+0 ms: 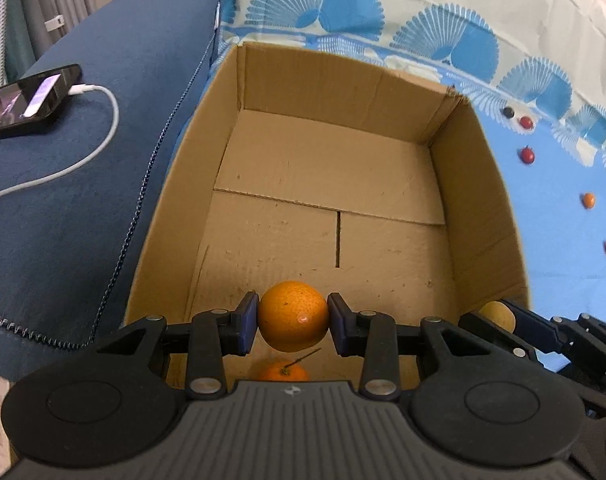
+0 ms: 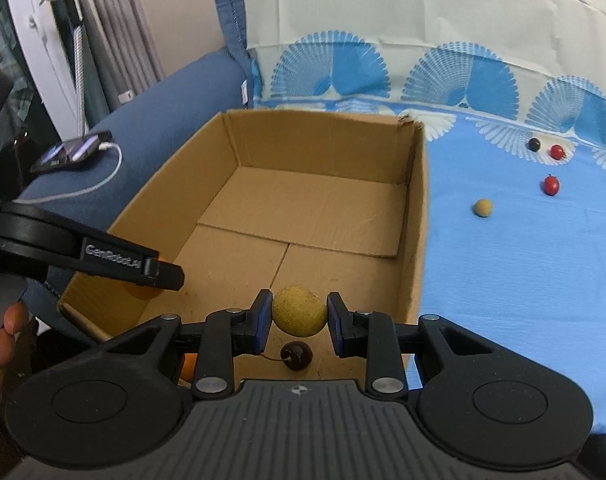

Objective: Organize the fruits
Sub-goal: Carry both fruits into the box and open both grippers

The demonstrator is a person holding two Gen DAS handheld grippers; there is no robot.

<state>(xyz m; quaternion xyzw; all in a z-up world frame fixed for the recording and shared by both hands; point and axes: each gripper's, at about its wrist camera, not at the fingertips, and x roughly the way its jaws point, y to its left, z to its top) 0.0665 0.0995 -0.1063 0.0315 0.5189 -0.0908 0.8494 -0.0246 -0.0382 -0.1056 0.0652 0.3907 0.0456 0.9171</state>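
**Tan fruit held over the box**

The right gripper point(image 2: 299, 316) clamps a tan round fruit point(image 2: 299, 311) between its fingers point(image 2: 261, 320) above the cardboard box point(image 2: 417, 216). A dark cherry point(image 2: 297, 354) lies on the box floor beneath. The left gripper point(image 2: 159, 270) reaches in over the box's left wall.

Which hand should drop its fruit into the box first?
Probably the left. The left gripper holds the orange well over the cardboard box. The right gripper, shut on the yellow fruit, also hangs over the box, just above a dark cherry.
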